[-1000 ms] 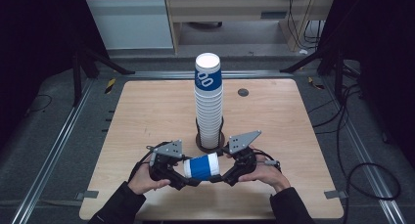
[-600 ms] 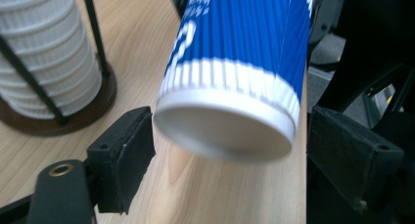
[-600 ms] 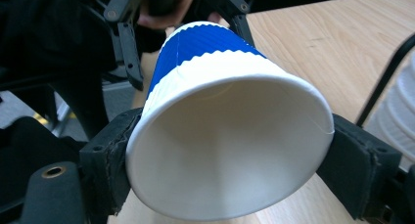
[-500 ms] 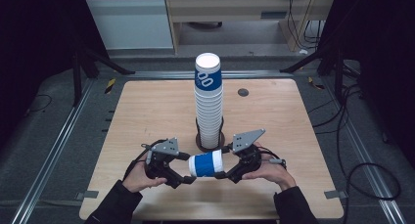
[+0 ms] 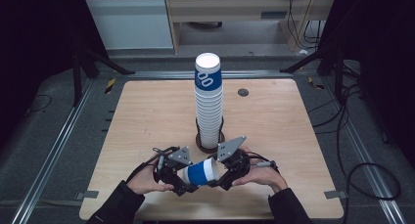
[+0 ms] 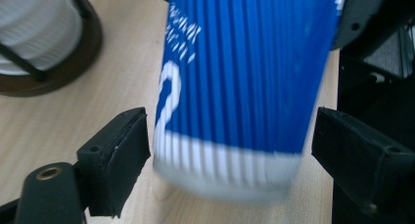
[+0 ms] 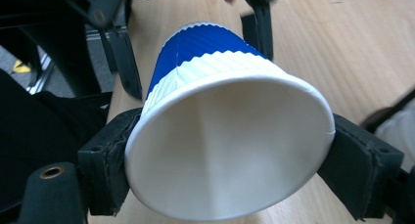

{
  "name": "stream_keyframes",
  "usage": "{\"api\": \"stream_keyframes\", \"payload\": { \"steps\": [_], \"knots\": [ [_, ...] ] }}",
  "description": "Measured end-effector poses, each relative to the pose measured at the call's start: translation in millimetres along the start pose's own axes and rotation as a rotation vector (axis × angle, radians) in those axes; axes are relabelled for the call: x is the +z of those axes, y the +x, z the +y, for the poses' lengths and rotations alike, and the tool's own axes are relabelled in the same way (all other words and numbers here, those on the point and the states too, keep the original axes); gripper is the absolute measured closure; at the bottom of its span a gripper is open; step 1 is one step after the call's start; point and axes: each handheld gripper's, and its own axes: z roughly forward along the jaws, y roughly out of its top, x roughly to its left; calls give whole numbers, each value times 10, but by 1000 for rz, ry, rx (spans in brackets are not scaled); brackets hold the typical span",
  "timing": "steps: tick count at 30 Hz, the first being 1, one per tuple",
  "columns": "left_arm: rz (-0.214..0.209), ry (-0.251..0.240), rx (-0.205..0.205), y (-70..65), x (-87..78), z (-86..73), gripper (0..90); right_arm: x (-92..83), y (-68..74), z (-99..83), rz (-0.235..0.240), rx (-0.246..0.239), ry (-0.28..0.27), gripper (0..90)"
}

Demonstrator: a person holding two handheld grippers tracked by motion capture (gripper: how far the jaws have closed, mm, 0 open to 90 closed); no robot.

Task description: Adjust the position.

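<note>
Right now you are holding a single blue-and-white paper cup [image 5: 199,172] on its side just above the near edge of the bench [image 5: 147,111], between your two hands. The right gripper [image 5: 221,176] is clamping the cup at its open rim, its fingers [image 7: 110,155] pressing on both sides of the mouth, and its jaws have just been opening a little with the cup still between them. The left gripper [image 5: 180,181] is standing wide around the cup's base end; in the left gripper view its fingers [image 6: 117,155] are flanking the base with a gap on each side, not touching.

The rim is already looking squeezed out of round in the right gripper view, so pressing harder is likely to crease the paper. Loosening further before the left fingers are closing risks the cup dropping onto the bench and rolling off the near edge. The tall stack of cups [image 5: 208,101] in its holder [image 5: 209,142] is standing just behind your hands; swinging either gripper toward the far edge could knock it over.
</note>
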Motion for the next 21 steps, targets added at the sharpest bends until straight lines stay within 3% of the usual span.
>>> {"api": "stream_keyframes", "payload": {
  "steps": [5,10,16,21],
  "knots": [
    [-4,7,11,-17,26,-1,261,6,28,24,14,-3,-1,163],
    [-4,-2,17,-5,18,-13,267,10,21,24,8,-5,-11,140],
    [8,-37,3,29,-33,-27,270,-87,-13,41,-17,35,-95,85],
    [35,-102,-33,97,-142,-70,271,-276,-63,28,-68,71,-189,80]
  ]
}}
